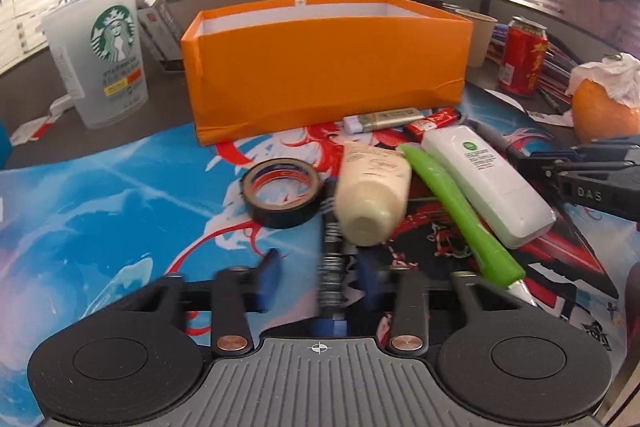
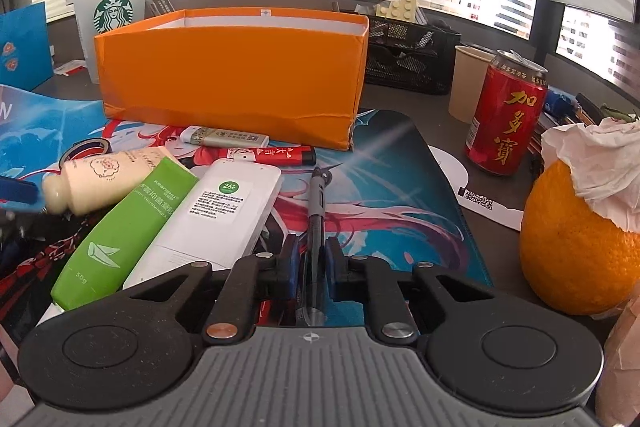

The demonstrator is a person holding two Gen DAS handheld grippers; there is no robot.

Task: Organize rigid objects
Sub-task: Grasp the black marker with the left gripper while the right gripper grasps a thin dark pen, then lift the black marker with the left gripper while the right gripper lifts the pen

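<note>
An open orange box stands at the back of the printed mat. In front lie a tape roll, a cream tube, a green tube, a white remote, a lighter and a red lighter. My left gripper is open, its pads either side of a dark blurred pen. My right gripper is shut on a dark pen lying on the mat.
A Starbucks cup stands left of the box. A red can, a paper cup, an orange with tissue and a black mesh organizer are at the right. The right gripper shows in the left wrist view.
</note>
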